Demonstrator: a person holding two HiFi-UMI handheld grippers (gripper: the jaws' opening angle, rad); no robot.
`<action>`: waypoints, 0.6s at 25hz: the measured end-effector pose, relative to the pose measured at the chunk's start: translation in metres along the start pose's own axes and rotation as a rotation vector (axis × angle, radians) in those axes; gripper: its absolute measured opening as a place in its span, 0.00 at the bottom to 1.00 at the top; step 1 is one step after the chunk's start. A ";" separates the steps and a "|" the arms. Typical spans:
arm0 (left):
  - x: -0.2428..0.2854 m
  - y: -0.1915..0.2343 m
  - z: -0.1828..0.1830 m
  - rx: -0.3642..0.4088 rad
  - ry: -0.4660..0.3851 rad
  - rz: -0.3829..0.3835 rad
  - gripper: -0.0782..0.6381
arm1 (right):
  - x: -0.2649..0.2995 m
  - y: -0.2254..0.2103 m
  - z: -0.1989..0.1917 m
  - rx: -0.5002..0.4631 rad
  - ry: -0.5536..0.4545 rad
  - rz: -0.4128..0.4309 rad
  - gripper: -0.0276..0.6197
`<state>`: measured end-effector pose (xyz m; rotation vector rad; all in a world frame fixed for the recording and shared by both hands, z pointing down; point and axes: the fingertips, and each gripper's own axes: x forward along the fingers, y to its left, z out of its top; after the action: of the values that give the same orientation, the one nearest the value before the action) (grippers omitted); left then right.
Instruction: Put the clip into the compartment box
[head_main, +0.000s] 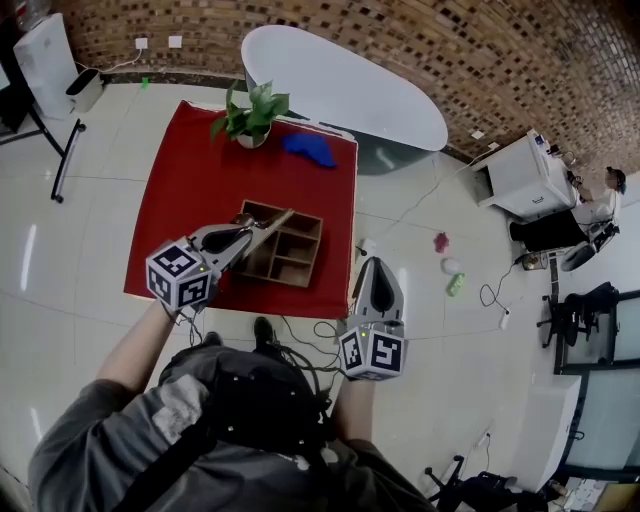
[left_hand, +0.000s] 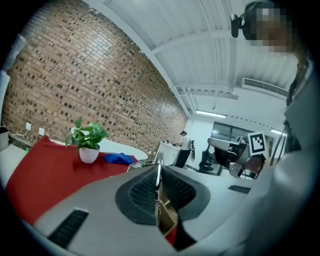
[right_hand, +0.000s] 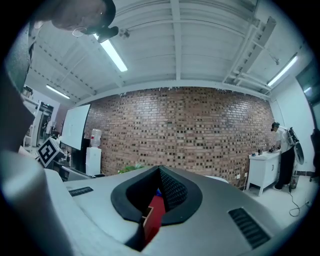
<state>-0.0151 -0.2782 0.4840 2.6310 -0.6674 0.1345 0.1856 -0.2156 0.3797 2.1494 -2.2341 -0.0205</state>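
In the head view, the wooden compartment box (head_main: 290, 250) stood near the front of the red-covered table (head_main: 180, 200), with a potted plant (head_main: 250, 115) and a blue cloth (head_main: 310, 150) at the far edge. The left gripper (head_main: 262, 228) reached over the box's near-left corner. The right gripper (head_main: 378, 265) hung off the table's front-right corner, well apart from the box, and its tips looked drawn together. In the left gripper view, the left gripper (left_hand: 158, 172) was pinched nearly closed on the clip (left_hand: 159, 161), a thin metal strip seen edge-on between the dark ribbed pads (left_hand: 142, 192). The box (left_hand: 167, 217) showed just below the jaws, and the plant (left_hand: 89, 140) and blue cloth (left_hand: 119, 158) stood farther back on the red table (left_hand: 45, 175). In the right gripper view, the right gripper (right_hand: 160, 172) had its tips closed together with nothing between them. Through the gap behind the tips showed a strip of red table (right_hand: 156, 210) and a wooden edge of the box (right_hand: 145, 216).
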 end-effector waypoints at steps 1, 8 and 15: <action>0.006 0.003 -0.005 -0.009 0.003 0.024 0.18 | 0.003 -0.007 0.001 0.000 -0.003 0.006 0.07; 0.043 0.011 -0.030 0.021 -0.010 0.108 0.18 | 0.021 -0.054 -0.012 0.019 0.014 0.032 0.07; 0.052 0.016 -0.060 0.019 0.030 0.162 0.19 | 0.037 -0.071 -0.025 0.033 0.026 0.067 0.07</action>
<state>0.0233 -0.2879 0.5543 2.5856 -0.8720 0.2290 0.2561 -0.2553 0.4032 2.0771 -2.3060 0.0467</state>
